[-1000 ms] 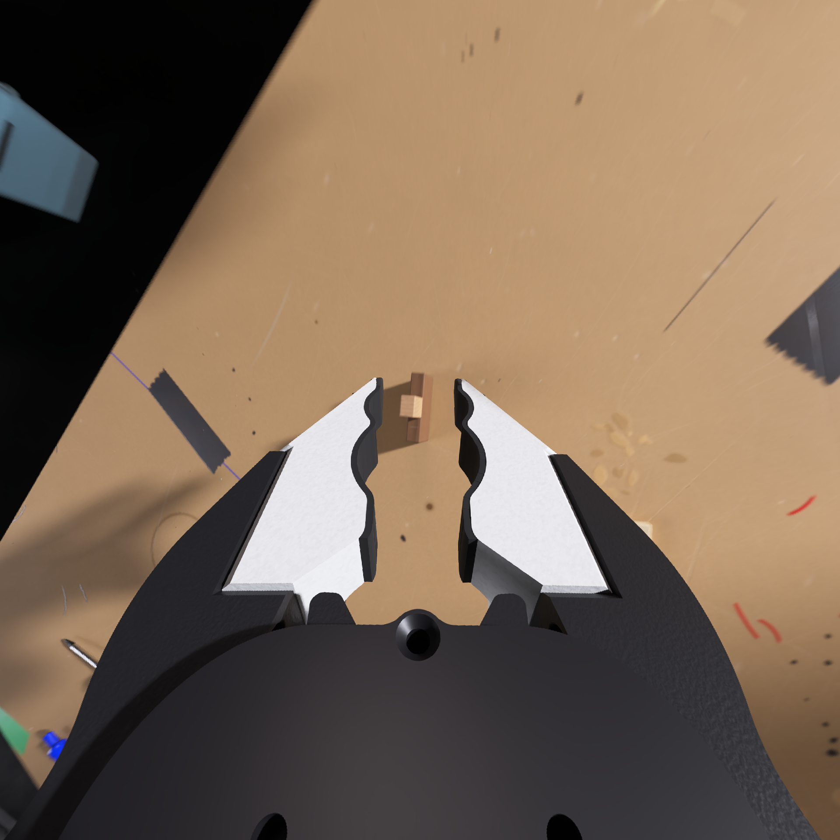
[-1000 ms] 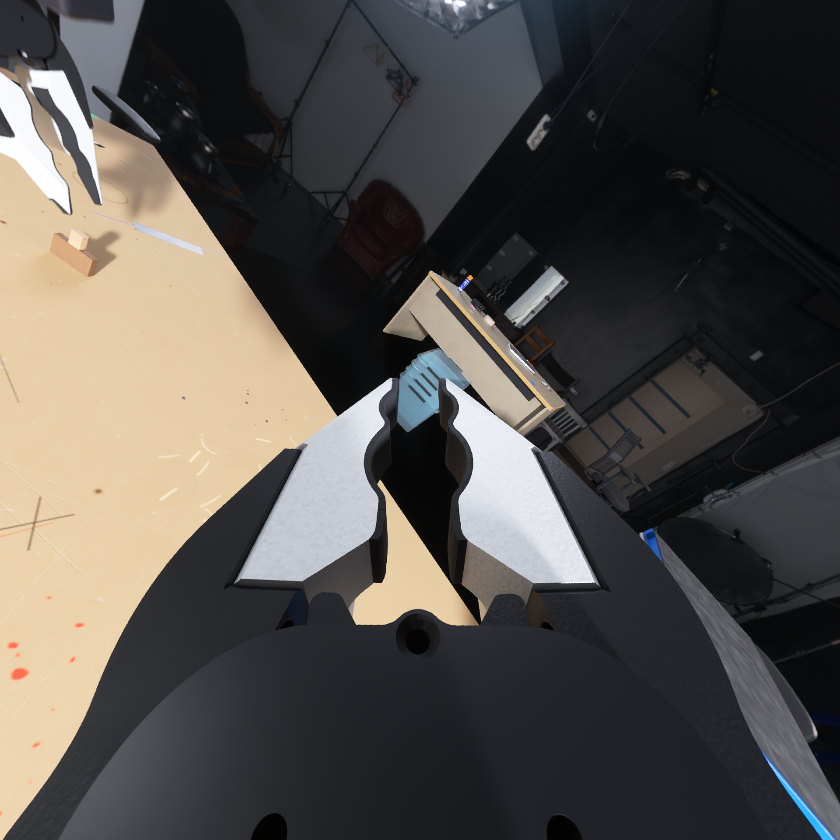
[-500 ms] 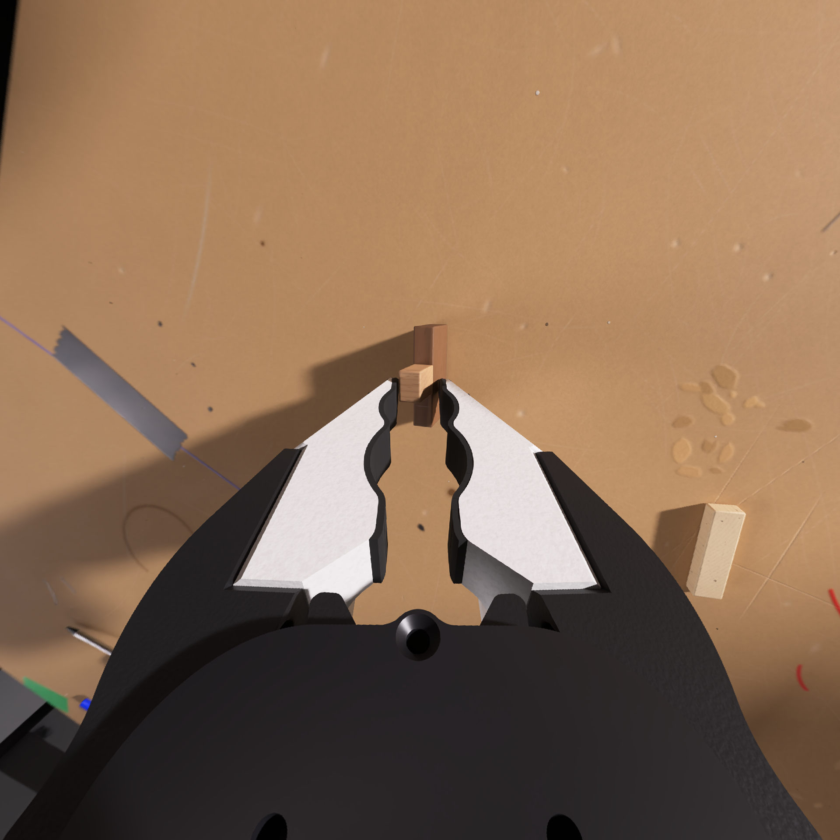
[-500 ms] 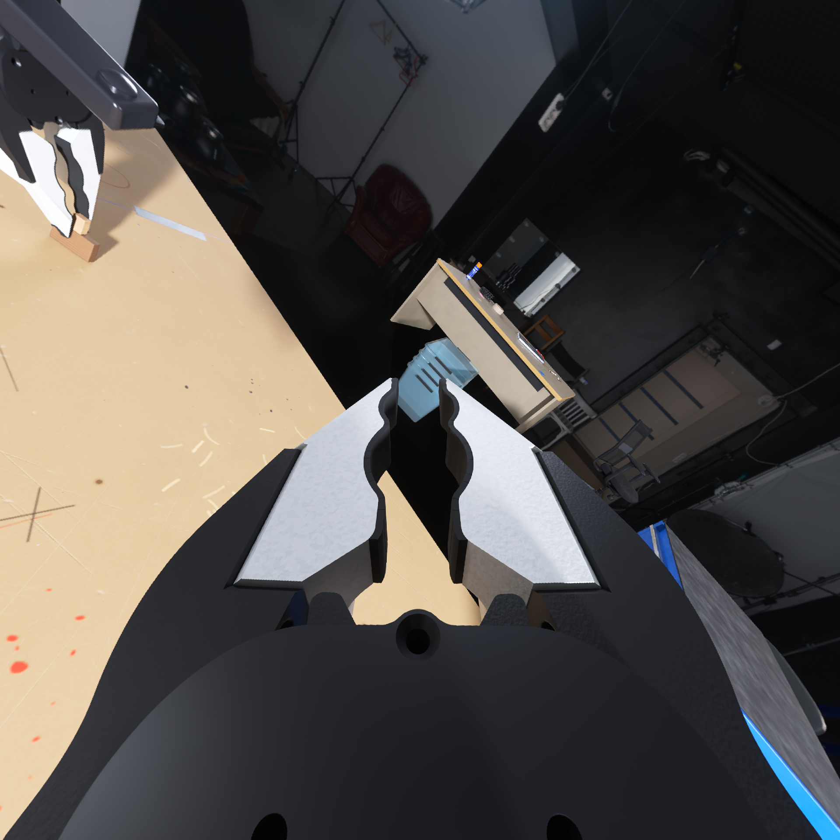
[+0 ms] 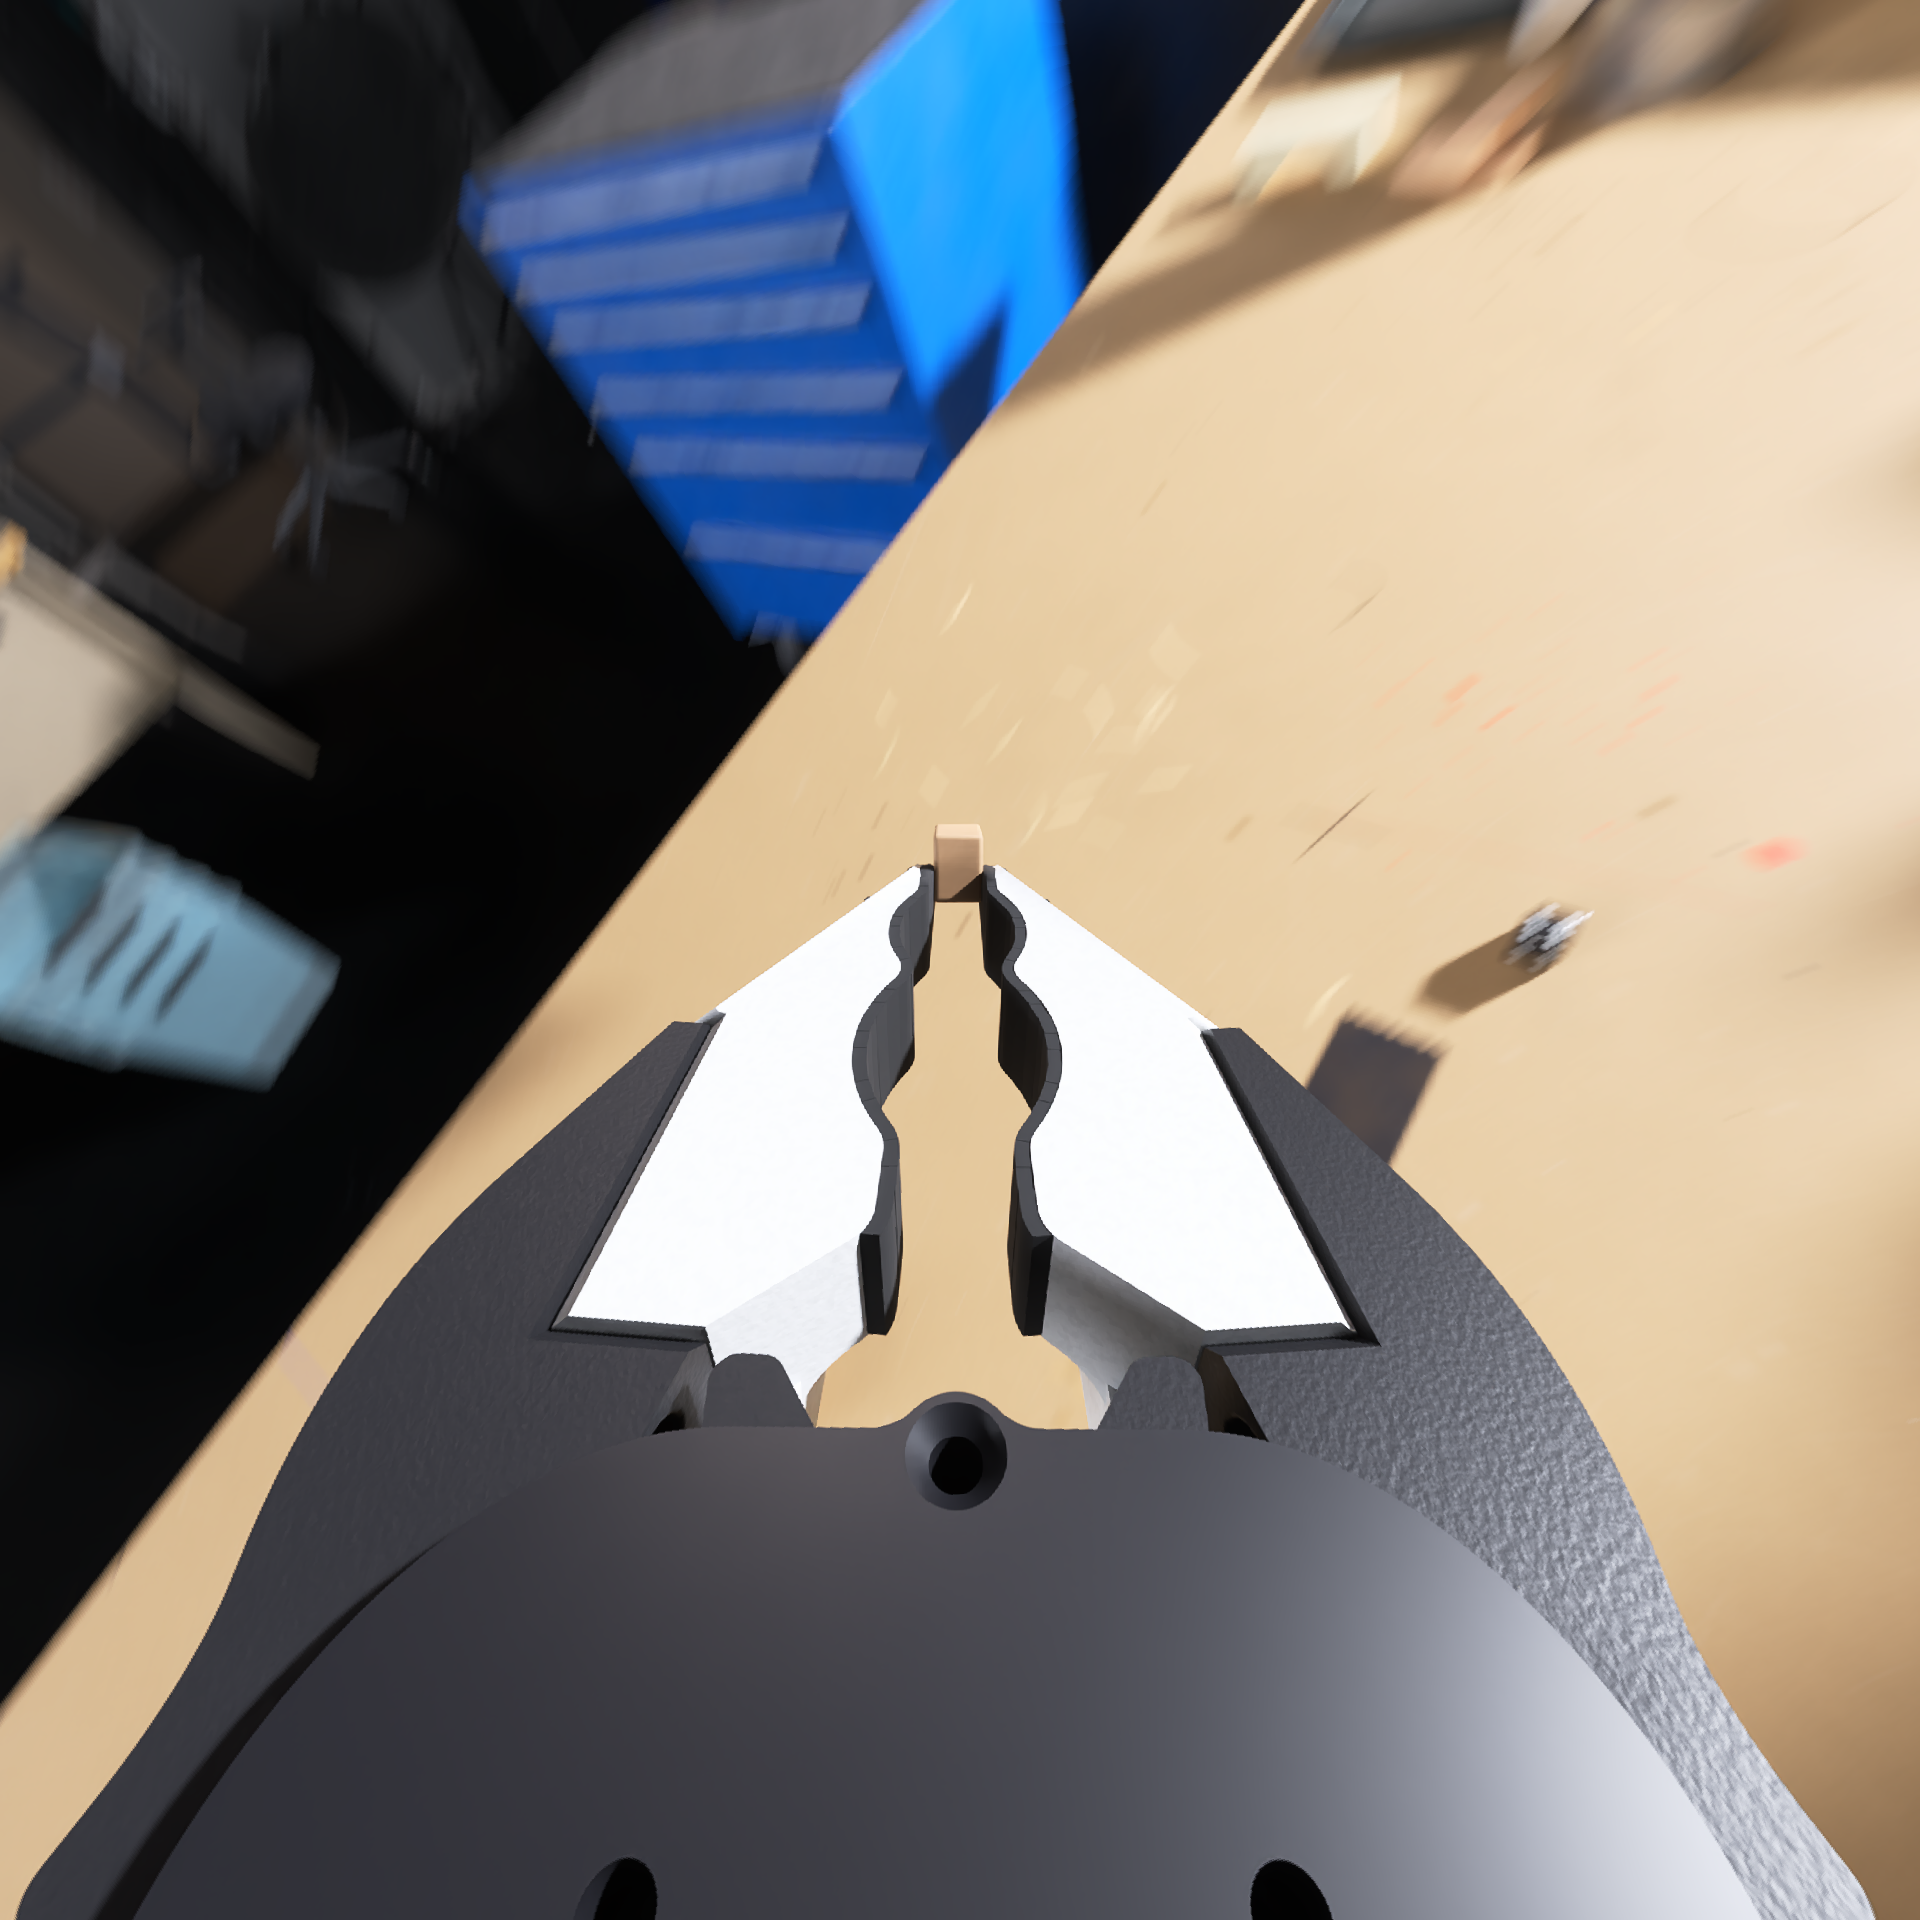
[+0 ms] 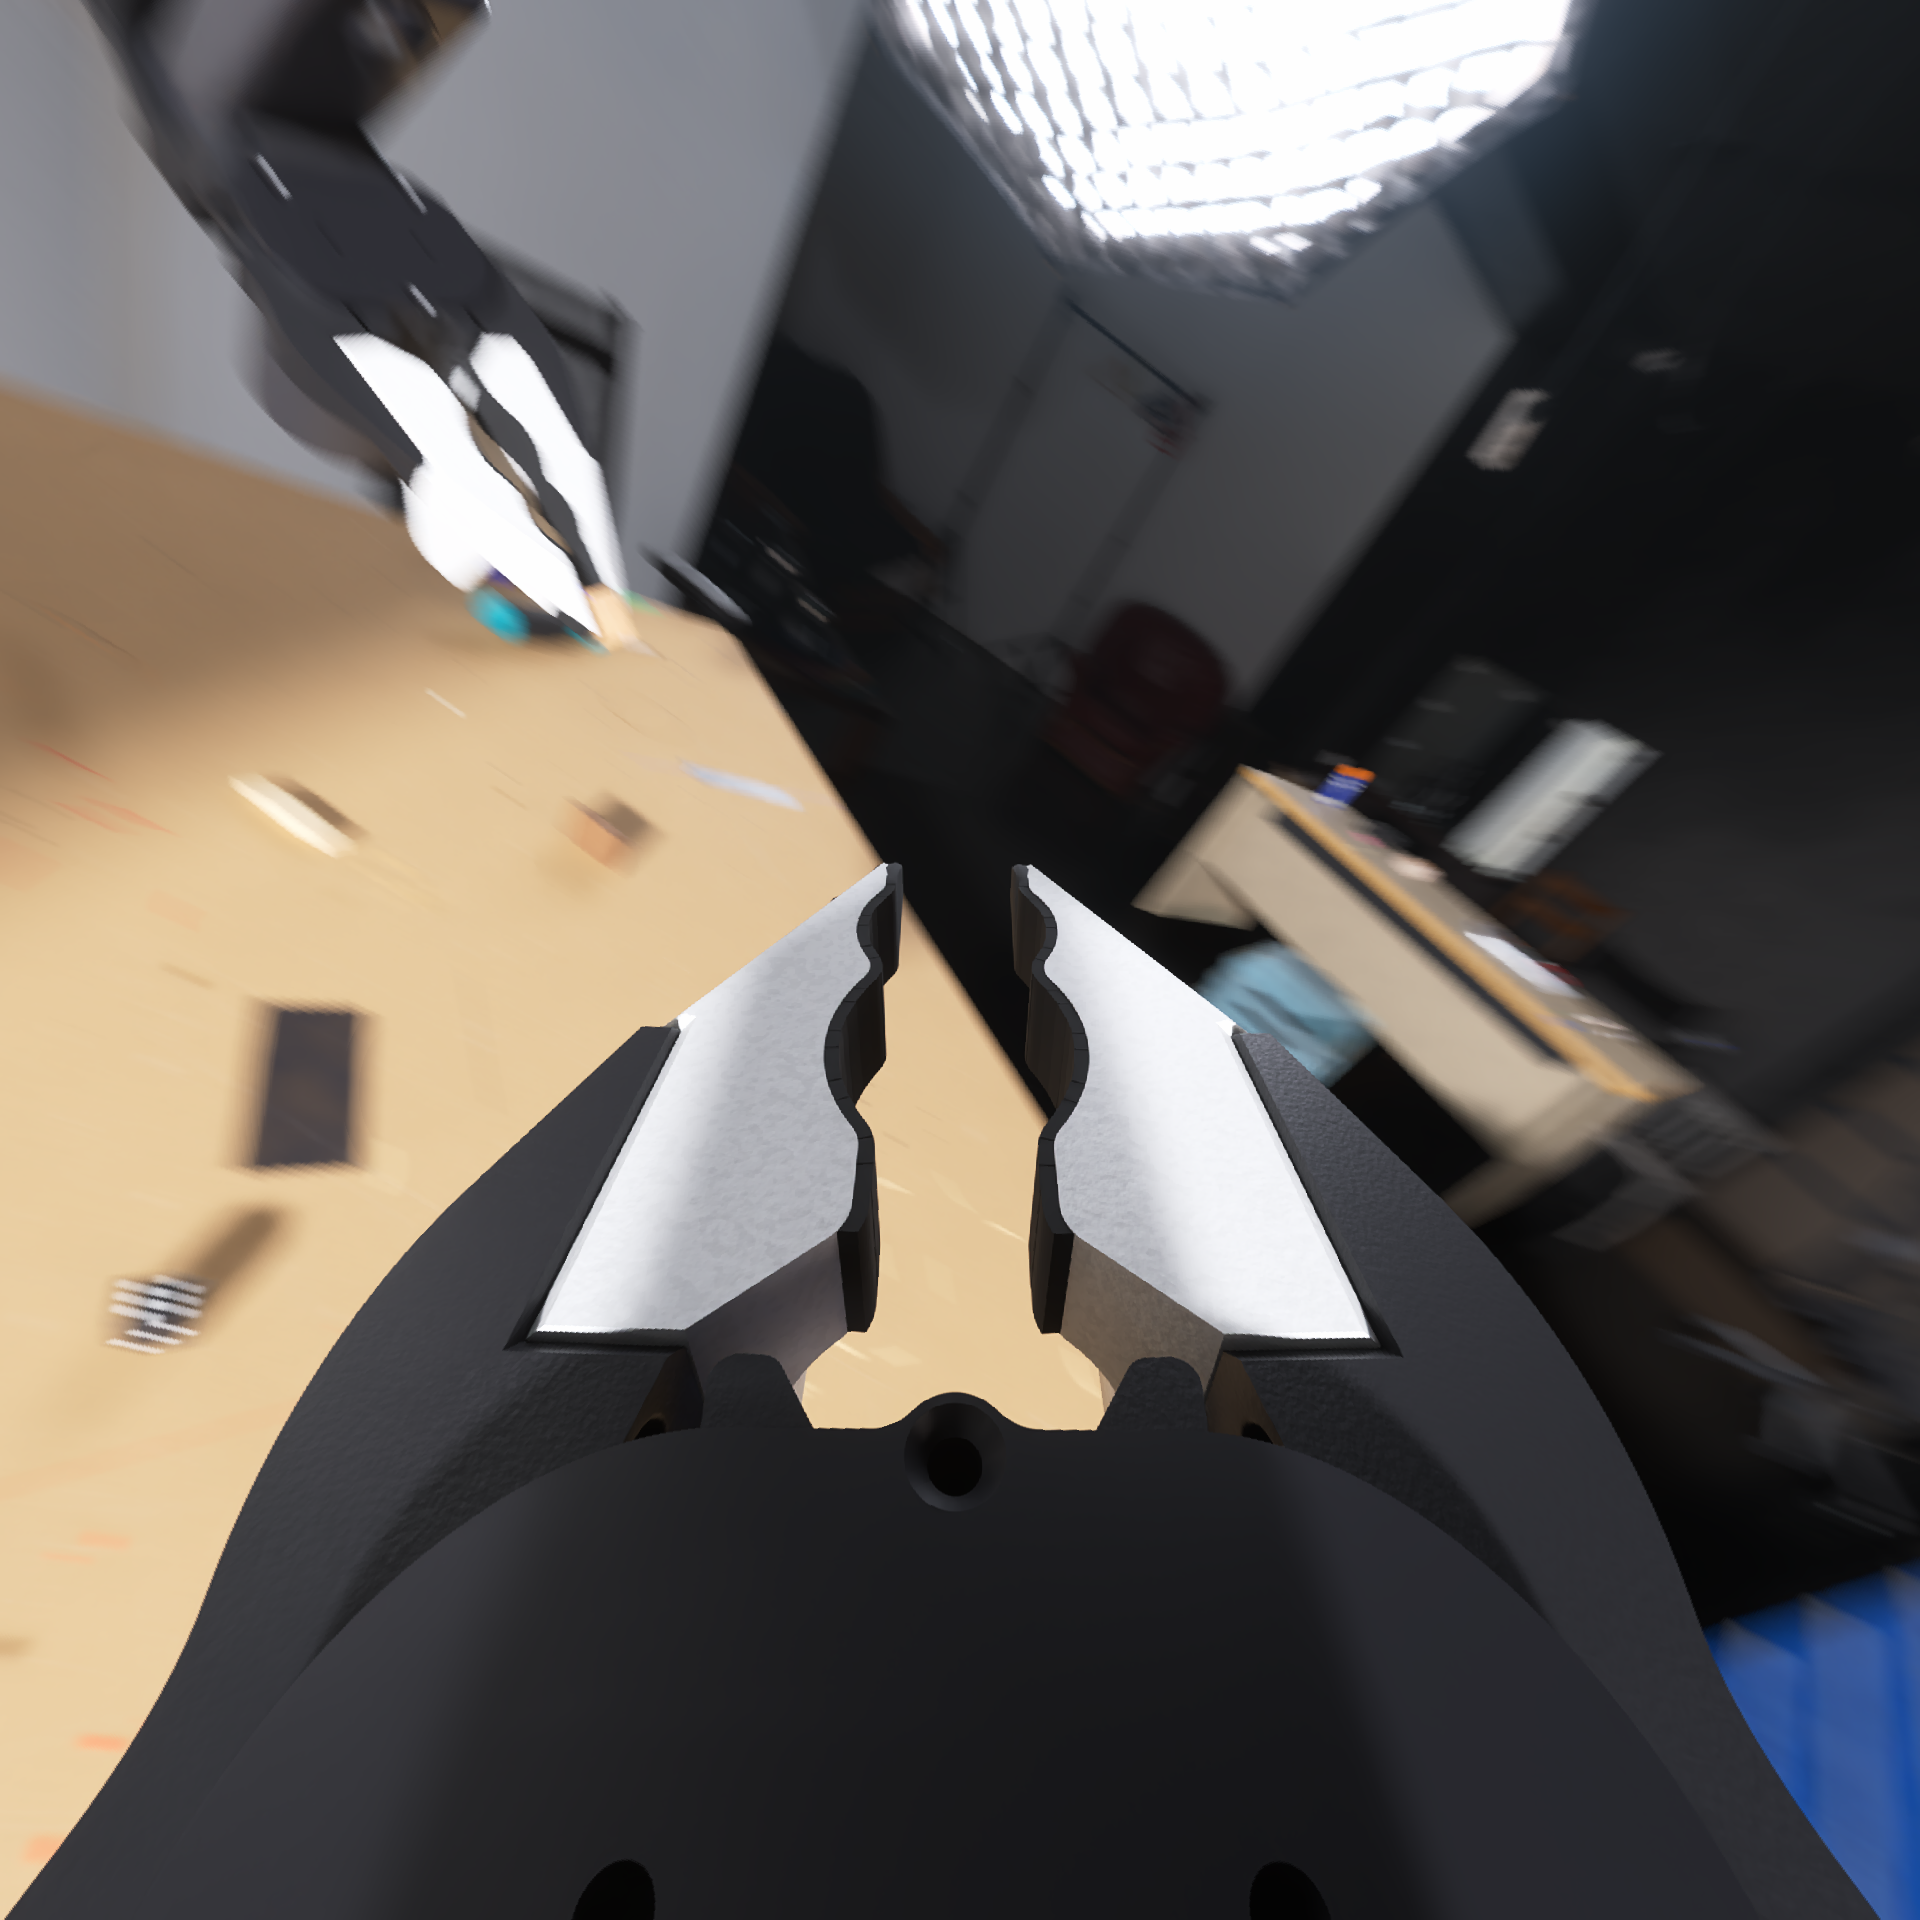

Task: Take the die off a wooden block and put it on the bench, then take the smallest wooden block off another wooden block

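Workshop/studio space. Scuffed wooden bench [image 5: 1455,520] with paint flecks and tape strips, blue drawer cabinet [image 5: 769,312] beside it, second worktable [image 6: 1403,956] farther back, big softbox light [image 6: 1226,114] overhead, grey wall [image 6: 644,187]; the rest of the room is dark.
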Tool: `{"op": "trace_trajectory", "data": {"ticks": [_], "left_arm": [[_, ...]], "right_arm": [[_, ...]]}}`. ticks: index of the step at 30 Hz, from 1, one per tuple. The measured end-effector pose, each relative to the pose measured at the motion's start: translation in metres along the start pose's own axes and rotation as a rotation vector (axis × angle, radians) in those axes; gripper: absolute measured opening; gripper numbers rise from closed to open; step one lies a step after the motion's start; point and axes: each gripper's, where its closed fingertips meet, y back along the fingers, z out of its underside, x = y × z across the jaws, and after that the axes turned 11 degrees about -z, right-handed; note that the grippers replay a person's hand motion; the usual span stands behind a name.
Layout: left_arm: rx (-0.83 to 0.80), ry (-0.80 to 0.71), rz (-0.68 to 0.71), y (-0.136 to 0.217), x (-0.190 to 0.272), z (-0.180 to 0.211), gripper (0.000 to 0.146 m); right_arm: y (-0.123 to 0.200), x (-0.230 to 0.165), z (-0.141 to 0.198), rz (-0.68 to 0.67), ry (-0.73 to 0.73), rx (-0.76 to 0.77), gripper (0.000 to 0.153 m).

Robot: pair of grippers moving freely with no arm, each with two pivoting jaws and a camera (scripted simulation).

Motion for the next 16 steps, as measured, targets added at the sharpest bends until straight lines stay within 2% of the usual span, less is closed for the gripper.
{"op": "trace_trajectory", "data": {"ticks": [2, 4, 6, 8, 11, 16], "left_arm": [[0.181, -0.041, 0.082, 0.017, 0.038, -0.051, 0.008], [0.332, -0.102, 0.150, 0.036, 0.073, -0.091, 0.008], [0.447, -0.180, 0.181, 0.053, 0.102, -0.118, 0.008], [0.516, -0.261, 0.181, 0.066, 0.124, -0.136, 0.008], [0.559, -0.352, 0.185, 0.076, 0.150, -0.147, 0.008], [0.567, -0.456, 0.159, 0.081, 0.172, -0.147, 0.008]], "right_arm": [[-0.008, -0.020, -0.019, -0.168, -0.196, 0.144, 0.022], [-0.014, -0.034, -0.035, -0.342, -0.480, 0.244, 0.023], [-0.016, -0.045, -0.050, -0.515, -0.740, 0.339, 0.029], [-0.018, -0.057, -0.062, -0.682, -0.936, 0.399, 0.030], [-0.025, -0.080, -0.075, -0.876, -1.113, 0.407, 0.029], [-0.028, -0.126, -0.098, -1.191, -1.237, 0.376, 0.029]]}}
